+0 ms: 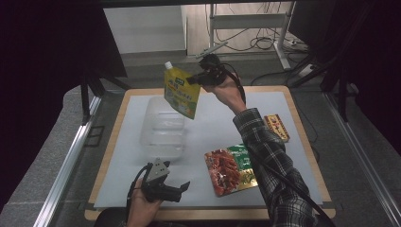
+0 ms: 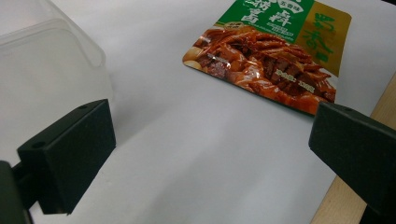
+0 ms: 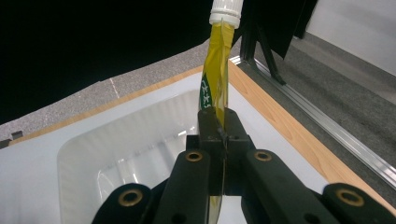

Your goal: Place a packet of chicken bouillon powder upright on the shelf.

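A person is working at a white-topped table [image 1: 227,127] with a pale wooden rim, holding a black two-jaw gripper in each hand.

The right gripper [image 1: 193,79], raised above the far part of the table, is pinching a flat yellow-green spouted drink pouch with a white screw cap [image 1: 180,91] by its right edge. The pouch is hanging in the air, tilted, cap uppermost, directly over the far end of a clear, ribbed plastic storage box [image 1: 163,127] that is sitting open on the left half of the table. In the right gripper view the jaws are pressing tight together on the thin edge of the pouch [image 3: 215,70], with the box [image 3: 135,144] lying below.

The left gripper [image 1: 183,188] is resting low near the table's near edge, just on the near side of the box, pointing right. Its jaws are standing wide apart with nothing between them; the left gripper view is looking past them at bare tabletop.

A shiny red and green foil snack packet printed with glazed meat [image 1: 231,169] is lying flat to the right of the left gripper, near the sleeve of the right arm. A small red and yellow sachet [image 1: 277,127] is lying near the right rim, well apart from the box.
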`<state>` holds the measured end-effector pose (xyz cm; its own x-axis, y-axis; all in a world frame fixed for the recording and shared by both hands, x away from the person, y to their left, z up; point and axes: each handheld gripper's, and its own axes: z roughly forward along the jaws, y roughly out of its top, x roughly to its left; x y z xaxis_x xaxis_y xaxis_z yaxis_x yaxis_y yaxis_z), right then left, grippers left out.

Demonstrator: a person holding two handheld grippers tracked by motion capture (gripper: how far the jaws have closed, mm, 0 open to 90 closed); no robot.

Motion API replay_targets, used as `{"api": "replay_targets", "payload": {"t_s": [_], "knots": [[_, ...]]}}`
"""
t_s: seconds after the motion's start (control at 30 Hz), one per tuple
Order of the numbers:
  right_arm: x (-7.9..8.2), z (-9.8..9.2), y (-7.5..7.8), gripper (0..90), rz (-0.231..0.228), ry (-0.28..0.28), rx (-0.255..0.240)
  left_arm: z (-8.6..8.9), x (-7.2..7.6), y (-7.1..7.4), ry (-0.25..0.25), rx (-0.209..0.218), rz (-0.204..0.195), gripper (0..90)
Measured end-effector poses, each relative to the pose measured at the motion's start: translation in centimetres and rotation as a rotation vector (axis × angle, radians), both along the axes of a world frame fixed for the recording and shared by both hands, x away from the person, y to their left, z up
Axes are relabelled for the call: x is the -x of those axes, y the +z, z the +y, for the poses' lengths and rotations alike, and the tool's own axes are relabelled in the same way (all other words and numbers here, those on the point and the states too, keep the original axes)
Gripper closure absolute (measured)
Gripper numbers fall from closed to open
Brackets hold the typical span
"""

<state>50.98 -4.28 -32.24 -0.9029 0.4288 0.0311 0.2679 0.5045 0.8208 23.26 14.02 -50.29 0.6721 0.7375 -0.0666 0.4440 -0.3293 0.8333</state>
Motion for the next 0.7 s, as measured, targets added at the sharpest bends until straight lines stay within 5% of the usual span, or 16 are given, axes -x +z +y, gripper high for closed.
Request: {"api": "replay_targets", "payload": {"t_s": [0.7], "knots": [[-0.9, 4.3, -1.1, 89.3, -0.002, 0.043, 0.015, 0.1, -0.1, -0.1, -0.008, 0.001, 0.013, 0.2]]}}
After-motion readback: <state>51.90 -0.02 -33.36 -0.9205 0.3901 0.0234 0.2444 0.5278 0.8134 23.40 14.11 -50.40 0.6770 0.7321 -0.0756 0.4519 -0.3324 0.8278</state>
